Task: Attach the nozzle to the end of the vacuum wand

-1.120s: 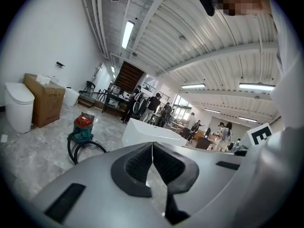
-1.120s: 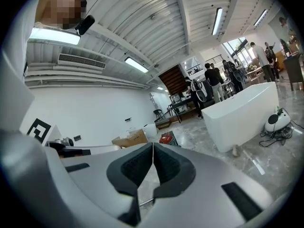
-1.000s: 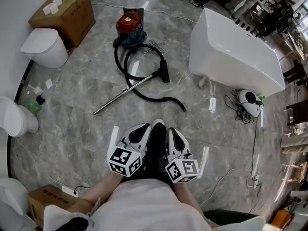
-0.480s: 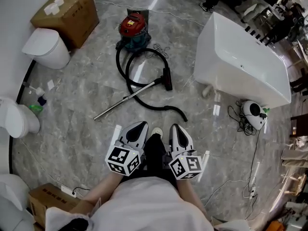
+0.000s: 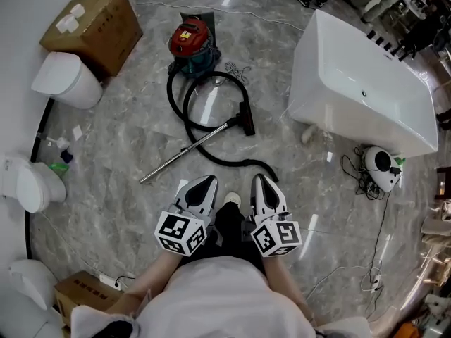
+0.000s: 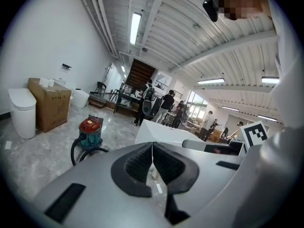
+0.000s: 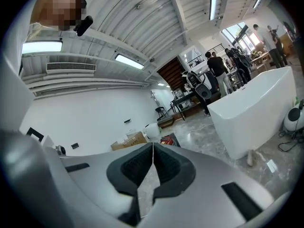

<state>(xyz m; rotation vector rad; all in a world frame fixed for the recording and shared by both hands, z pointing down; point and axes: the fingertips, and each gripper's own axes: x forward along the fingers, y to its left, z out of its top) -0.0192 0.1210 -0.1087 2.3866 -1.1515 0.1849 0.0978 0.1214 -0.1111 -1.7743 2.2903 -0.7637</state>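
Left gripper [image 5: 203,186] and right gripper [image 5: 261,186] are hovering lower centre, jaws together, empty; wand [image 5: 184,152] is lying mid-frame

Both grippers shut & empty, held side by side in front of the body.
L gripper [image 5: 204,183] and R gripper [image 5: 261,182] pointed fwd, away from the torso [image 5: 211,301], close together w/ a narrow gap between them, tips leaning slightly toward each other. In each gripper view the jaws were closed tip to tip; L pads [image 6: 140,164] and R pads [image 7: 135,167] met at the front edge, nothing between them. L marker cube [image 5: 182,234] and R marker cube [image 5: 276,237] sat at the rear ends, by the wrists. L forearm [image 5: 151,277] and R forearm [image 5: 282,291] were bare, elbows bent & tucked near the sides.
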